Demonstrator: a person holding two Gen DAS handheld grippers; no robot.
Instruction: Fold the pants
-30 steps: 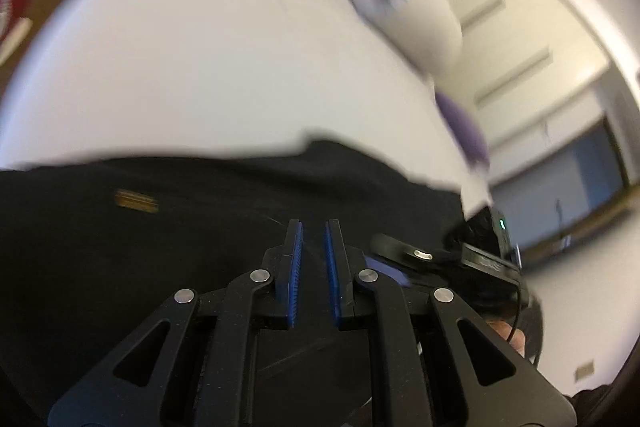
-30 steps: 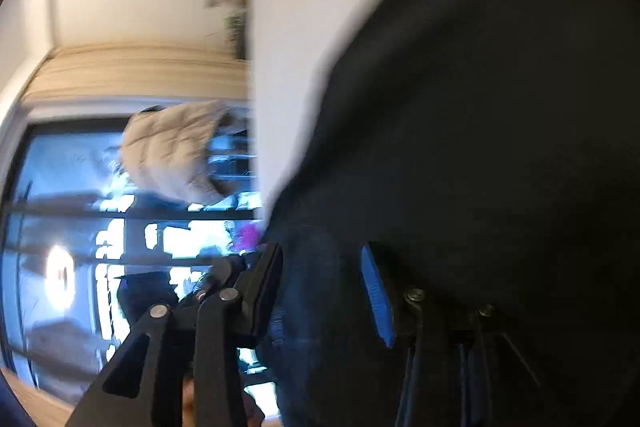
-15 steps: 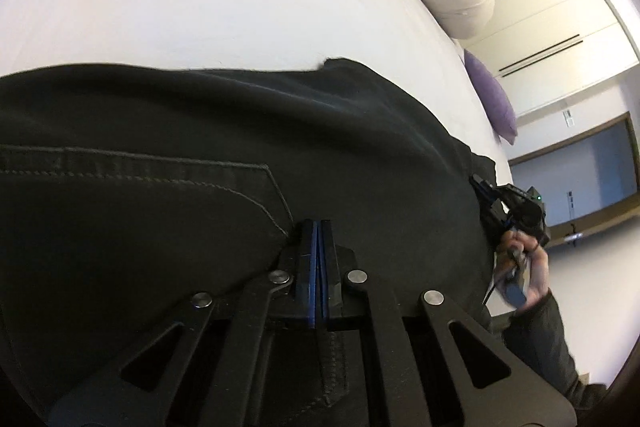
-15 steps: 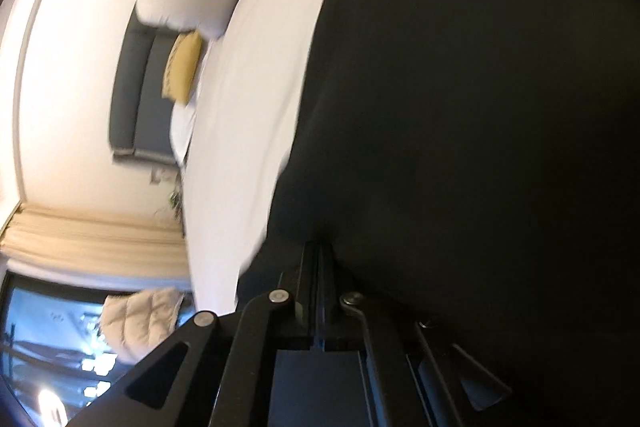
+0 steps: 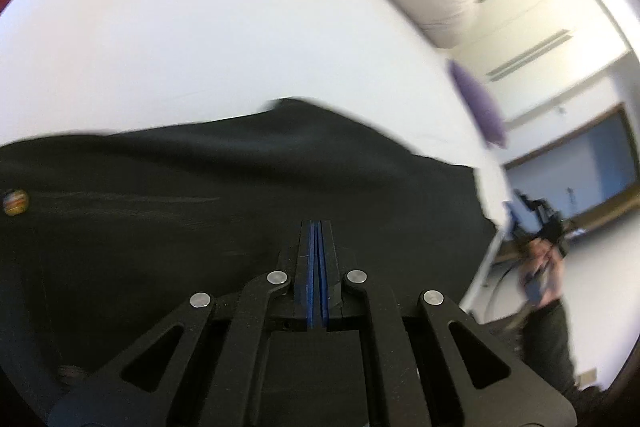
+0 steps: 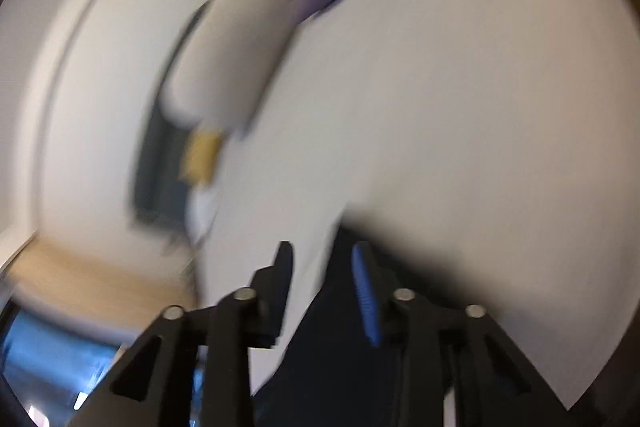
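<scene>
A: What is being shown in the left wrist view?

B: The left hand-held gripper (image 5: 318, 231) is being kept pressed together over the black pants (image 5: 240, 195), which are lying spread across the white bed (image 5: 200, 27), long axis running left to right.

A: And the right wrist view?

B: The right hand-held gripper (image 6: 322, 259) is being shown apart, having just been opening; only a pants corner is seen beneath it, unclamped.

Left tool (image 5: 318, 227): blue pads pressed together, tilted downward over dark cloth; whether any fabric sits between them cannot be told. Right tool (image 6: 322, 259): jaws apart, just been opening, nothing pinched between the pads. Right hand (image 5: 542, 267), blurred in the left wrist view, wrapped around its handle.
</scene>
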